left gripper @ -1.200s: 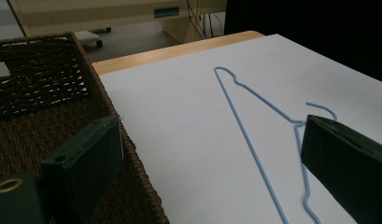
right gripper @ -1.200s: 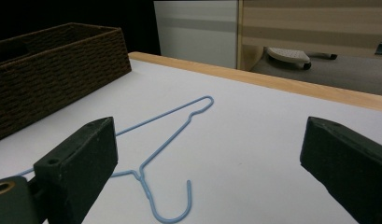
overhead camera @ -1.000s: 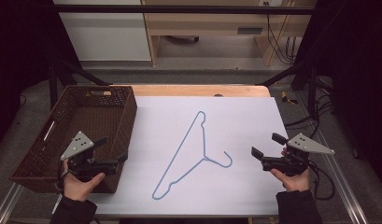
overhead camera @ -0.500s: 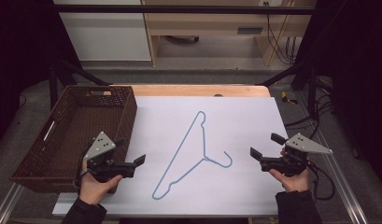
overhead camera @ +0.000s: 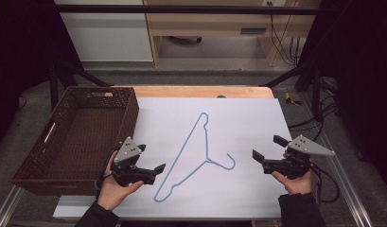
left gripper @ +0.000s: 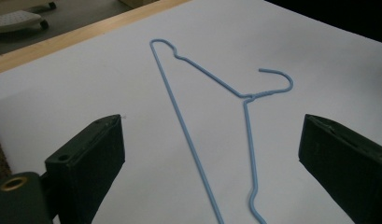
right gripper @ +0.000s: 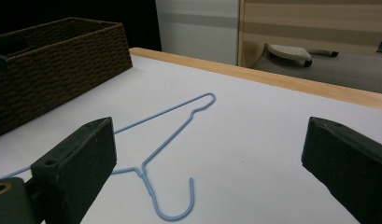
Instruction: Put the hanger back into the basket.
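Hanger (overhead camera: 196, 151): light blue wire, uniform. Basket (overhead camera: 77, 137): dark brown, woven pattern. Sheet (overhead camera: 257, 123) covering the desk: plain white. Desk edge (overhead camera: 196, 91): pale wood tone. Left tool (overhead camera: 151, 165) and right tool (overhead camera: 266, 147): black jaws, grey top plates.

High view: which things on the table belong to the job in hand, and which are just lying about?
In the job:
- thin blue wire coat hanger
- left gripper, open
- right gripper, open

Lying about:
- dark brown woven basket, apart from both grippers
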`<state>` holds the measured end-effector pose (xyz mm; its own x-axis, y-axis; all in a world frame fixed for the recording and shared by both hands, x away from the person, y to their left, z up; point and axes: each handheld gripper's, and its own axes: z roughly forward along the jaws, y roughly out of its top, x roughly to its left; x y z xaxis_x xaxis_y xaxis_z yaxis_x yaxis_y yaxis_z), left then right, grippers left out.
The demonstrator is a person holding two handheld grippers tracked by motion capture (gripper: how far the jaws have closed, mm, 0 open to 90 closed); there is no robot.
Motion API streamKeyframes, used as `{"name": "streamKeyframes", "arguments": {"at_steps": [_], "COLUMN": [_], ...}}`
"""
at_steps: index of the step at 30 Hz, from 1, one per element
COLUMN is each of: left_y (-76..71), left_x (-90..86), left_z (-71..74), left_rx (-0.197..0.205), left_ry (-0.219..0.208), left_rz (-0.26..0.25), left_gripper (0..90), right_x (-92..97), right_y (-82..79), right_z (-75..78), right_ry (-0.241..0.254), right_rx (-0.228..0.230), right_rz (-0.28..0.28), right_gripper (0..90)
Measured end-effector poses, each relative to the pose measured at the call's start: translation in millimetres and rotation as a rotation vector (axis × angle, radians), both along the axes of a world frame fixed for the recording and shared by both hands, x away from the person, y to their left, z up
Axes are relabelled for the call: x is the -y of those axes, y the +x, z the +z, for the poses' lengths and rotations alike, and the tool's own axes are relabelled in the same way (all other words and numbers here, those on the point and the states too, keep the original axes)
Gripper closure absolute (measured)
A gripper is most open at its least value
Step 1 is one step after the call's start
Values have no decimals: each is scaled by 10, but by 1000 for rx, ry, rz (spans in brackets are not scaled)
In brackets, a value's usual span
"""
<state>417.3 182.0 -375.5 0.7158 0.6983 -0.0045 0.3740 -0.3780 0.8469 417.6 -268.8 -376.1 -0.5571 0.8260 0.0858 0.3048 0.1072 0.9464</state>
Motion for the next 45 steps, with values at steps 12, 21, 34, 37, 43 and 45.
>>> {"name": "streamKeyframes", "arguments": {"at_steps": [12, 21, 34, 37, 43, 45], "left_y": [103, 208, 352, 379, 398, 406], "left_x": [380, 667, 923, 967, 1018, 1046], "left_z": [-76, -174, -397, -454, -524, -554], "left_rx": [-39, -67, -128, -146, -164, -166], "left_ry": [70, 129, 206, 229, 248, 255], "left_rz": [-73, -105, -131, -136, -141, -144], "left_gripper": [76, 96, 134, 158, 247, 280], "right_x": [-11, 5, -3, -20, -28, -31], "right_y": [-2, -9, -4, 1, 8, 11], "right_z": [-3, 7, 2, -6, -15, -16], "right_ry": [5, 9, 10, 11, 8, 8], "right_rx": [-7, -3, -5, -11, -11, -9], "right_rz": [-1, -1, 0, 3, 5, 8], "right_gripper": [36, 36, 36, 36, 36, 36]}}
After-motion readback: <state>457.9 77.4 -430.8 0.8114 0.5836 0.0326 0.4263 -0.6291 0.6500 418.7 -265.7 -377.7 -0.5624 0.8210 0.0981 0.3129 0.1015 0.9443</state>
